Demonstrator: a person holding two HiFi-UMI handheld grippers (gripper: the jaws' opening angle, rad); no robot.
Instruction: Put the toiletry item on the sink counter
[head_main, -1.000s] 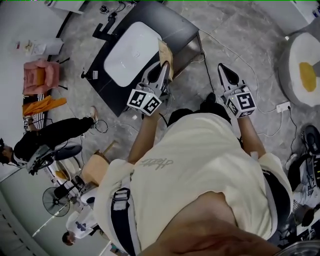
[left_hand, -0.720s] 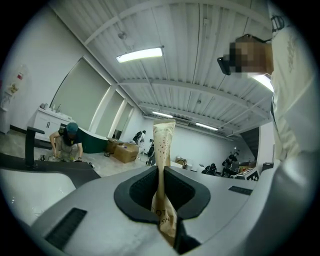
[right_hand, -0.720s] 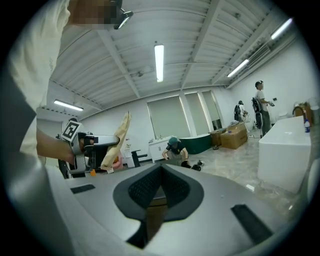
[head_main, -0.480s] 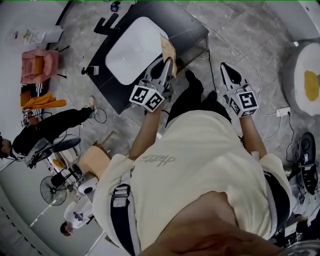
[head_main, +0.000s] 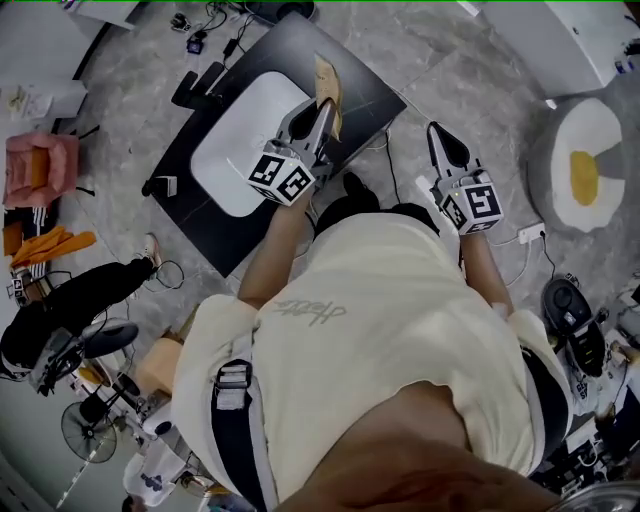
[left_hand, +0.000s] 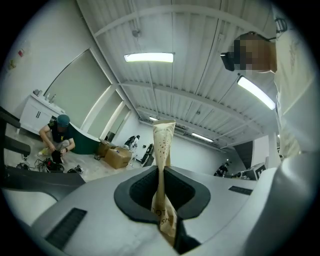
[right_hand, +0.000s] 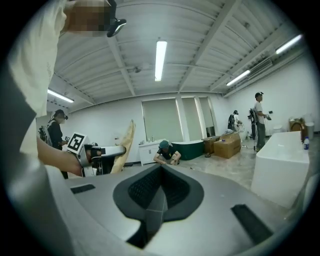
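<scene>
Tan paper of the toiletry pouch (left_hand: 163, 145) stood pinched between my left gripper's (head_main: 322, 108) fingers, its top rising past them, clear in the left gripper view. Only the head view set it over the black surface (head_main: 362, 82), upper middle of the frame, beside the white basin (head_main: 232, 150). My right gripper's (right_hand: 159, 172) fingers were clenched together, empty. Since a second earlier, my left gripper had come further in over the surface.

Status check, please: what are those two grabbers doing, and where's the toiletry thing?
Left gripper shut on paper pouch, over black counter beside white basin. Right gripper shut, empty. Nothing seen blocking the counter.
</scene>
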